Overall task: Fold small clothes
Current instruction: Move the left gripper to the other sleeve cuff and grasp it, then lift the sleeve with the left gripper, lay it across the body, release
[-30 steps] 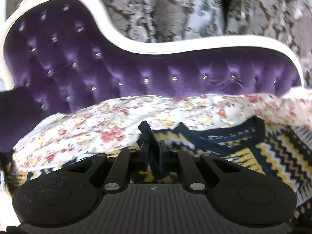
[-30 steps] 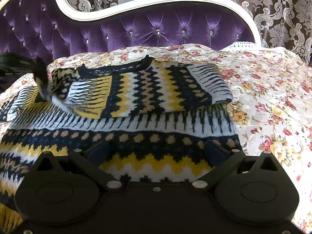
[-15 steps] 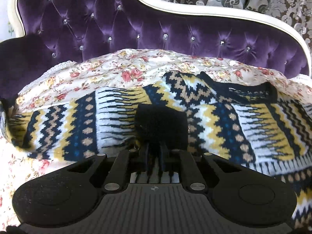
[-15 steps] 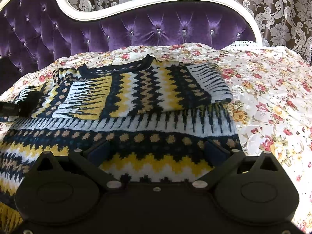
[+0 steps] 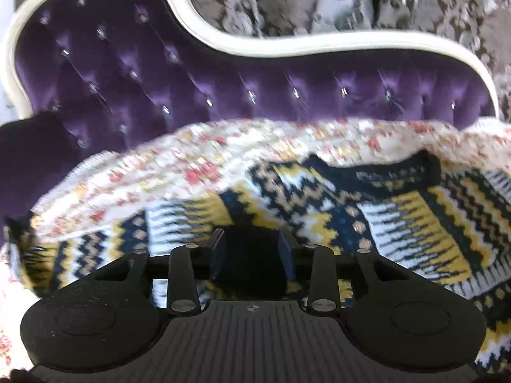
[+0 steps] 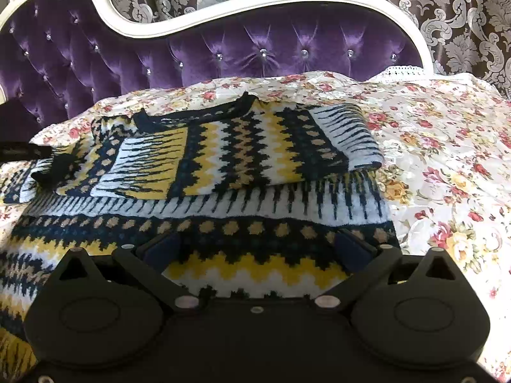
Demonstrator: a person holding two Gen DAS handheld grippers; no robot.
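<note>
left gripper [image 5: 252, 249] jaws just opened around dark cuff [image 5: 252, 265], sweater [image 6: 242, 153] edge free

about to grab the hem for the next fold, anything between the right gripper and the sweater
Nothing visible. The right gripper stands open directly over the sweater, its bottom bands bare between the fingers.

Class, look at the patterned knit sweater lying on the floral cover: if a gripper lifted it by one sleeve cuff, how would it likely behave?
The sweater would probably sag and drape, not hold shape: its folded sleeve lies limp and follows the surface. The thick knit suggests some weight, so it may stretch at the lifted point. Its fuzzy texture looks grippy, so slipping seems unlikely.
</note>
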